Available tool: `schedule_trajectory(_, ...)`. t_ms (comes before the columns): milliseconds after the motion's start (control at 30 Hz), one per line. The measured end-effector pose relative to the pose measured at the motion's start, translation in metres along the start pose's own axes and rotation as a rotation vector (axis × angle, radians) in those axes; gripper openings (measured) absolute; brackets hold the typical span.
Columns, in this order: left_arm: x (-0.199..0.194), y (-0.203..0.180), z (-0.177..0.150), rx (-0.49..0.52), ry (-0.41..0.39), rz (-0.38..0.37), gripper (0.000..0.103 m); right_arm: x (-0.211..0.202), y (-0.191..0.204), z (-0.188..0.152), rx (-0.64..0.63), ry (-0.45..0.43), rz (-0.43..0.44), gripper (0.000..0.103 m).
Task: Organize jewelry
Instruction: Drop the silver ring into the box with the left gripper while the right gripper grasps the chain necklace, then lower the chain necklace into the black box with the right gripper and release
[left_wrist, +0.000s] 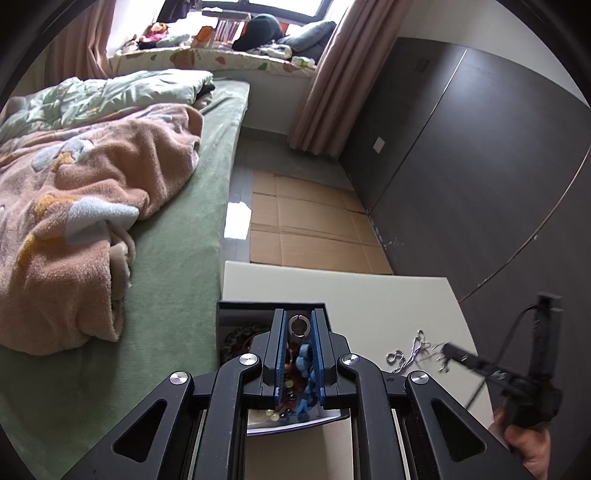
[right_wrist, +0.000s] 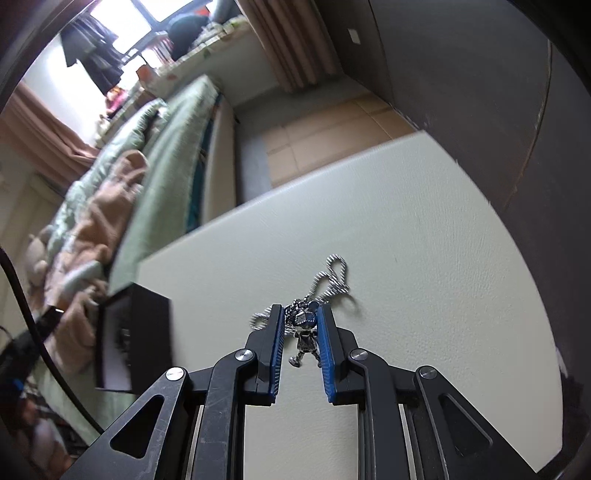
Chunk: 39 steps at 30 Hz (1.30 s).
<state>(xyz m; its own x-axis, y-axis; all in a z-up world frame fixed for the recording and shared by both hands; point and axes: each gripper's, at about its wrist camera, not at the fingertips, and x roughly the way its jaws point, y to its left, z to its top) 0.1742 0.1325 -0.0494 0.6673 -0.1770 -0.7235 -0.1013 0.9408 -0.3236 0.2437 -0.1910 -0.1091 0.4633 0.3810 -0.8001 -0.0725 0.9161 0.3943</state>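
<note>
My left gripper (left_wrist: 299, 323) hangs over an open black jewelry box (left_wrist: 236, 314) that holds beads, with a silver ring (left_wrist: 298, 326) between its nearly closed pads; whether it grips the ring I cannot tell. Blue and dark beads (left_wrist: 304, 363) show in the gap. My right gripper (right_wrist: 301, 317) is open around a silver chain necklace (right_wrist: 334, 278) with a small figure pendant (right_wrist: 304, 332) lying on the pale table (right_wrist: 424, 258). The necklace (left_wrist: 410, 356) and the right gripper (left_wrist: 448, 350) show in the left wrist view. The box (right_wrist: 144, 332) shows at the left in the right wrist view.
A bed with a green sheet (left_wrist: 177, 258) and a pink blanket (left_wrist: 74, 206) lies left of the table. Cardboard sheets (left_wrist: 310, 221) cover the floor beyond the table. A dark wall panel (left_wrist: 480, 166) runs along the right.
</note>
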Motion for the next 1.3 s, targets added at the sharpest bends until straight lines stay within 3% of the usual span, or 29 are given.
schedule_trajectory(433,0.007,0.022,-0.002,-0.071,0.087,-0.03,0.016,-0.054,0.041,0.002,-0.077,-0.138,0.106,0.019)
schedule_trajectory(633,-0.003,0.027,0.001,-0.064,0.069,-0.037,0.042,-0.08,0.068,0.01,-0.124,-0.206,0.133,0.019)
schedule_trajectory(700,-0.007,0.029,0.002,-0.067,0.055,-0.034,0.059,-0.094,0.076,0.014,-0.139,-0.232,0.141,0.019)
schedule_trajectory(767,-0.011,0.032,0.005,-0.076,0.037,-0.037,0.066,-0.105,0.085,0.017,-0.151,-0.25,0.145,0.019)
schedule_trajectory(833,-0.015,0.036,0.007,-0.096,0.022,-0.05,0.067,-0.117,0.098,0.022,-0.174,-0.268,0.143,0.019)
schedule_trajectory(967,-0.021,0.044,0.01,-0.132,-0.003,-0.061,0.081,-0.139,0.124,0.032,-0.222,-0.304,0.153,0.019)
schedule_trajectory(1300,-0.035,0.051,0.016,-0.15,-0.04,-0.086,0.082,-0.198,0.199,0.049,-0.329,-0.411,0.145,0.019)
